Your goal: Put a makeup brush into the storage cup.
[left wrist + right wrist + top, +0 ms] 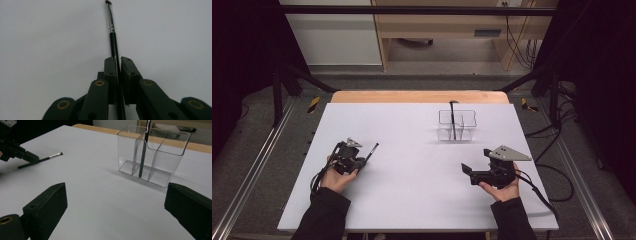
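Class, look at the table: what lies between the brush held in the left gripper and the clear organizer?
Nothing: in the high view only bare white table separates the brush from the clear organizer; the right gripper view agrees.

high: overhead, forward-down | claw views: low, close | shared: table (412, 165)

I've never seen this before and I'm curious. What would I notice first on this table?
First, the left gripper, near the table's left side, pinched shut on a thin black brush whose tip points away from it. Next, toward the back right of the white table, a clear plastic holder with compartments, where a dark brush stands upright. The right gripper waits with its jaws wide open, facing that holder.
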Demonstrator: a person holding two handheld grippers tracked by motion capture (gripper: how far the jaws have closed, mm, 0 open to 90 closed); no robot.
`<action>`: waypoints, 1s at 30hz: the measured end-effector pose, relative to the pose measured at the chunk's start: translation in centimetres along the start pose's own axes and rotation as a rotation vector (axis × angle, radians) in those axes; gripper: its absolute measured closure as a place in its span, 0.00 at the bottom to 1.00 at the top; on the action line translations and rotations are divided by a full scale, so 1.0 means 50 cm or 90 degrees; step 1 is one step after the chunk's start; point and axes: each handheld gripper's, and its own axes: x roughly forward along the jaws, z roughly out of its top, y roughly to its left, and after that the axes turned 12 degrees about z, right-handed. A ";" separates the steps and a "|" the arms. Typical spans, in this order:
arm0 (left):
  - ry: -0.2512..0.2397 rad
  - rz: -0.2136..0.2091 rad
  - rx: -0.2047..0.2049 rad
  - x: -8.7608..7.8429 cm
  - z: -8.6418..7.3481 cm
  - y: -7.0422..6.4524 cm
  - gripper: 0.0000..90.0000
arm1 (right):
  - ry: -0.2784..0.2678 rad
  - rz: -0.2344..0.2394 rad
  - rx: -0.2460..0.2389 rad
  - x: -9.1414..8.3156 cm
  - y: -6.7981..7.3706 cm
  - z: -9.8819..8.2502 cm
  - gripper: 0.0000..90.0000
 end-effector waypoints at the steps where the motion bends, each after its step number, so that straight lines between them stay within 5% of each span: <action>1: -0.001 -0.001 0.004 0.000 0.000 0.000 0.92 | 0.001 0.000 0.000 0.000 0.000 0.000 0.06; 12: -0.006 -0.008 0.021 -0.001 0.000 -0.002 0.91 | 0.001 0.001 0.001 0.000 0.000 0.000 0.06; 23: -0.032 -0.016 0.007 -0.020 0.008 0.004 0.66 | -0.003 0.001 0.001 -0.004 -0.001 0.002 0.06; 30: -0.018 -0.004 0.025 -0.029 0.026 0.010 0.45 | -0.007 0.000 0.002 -0.007 -0.003 0.004 0.06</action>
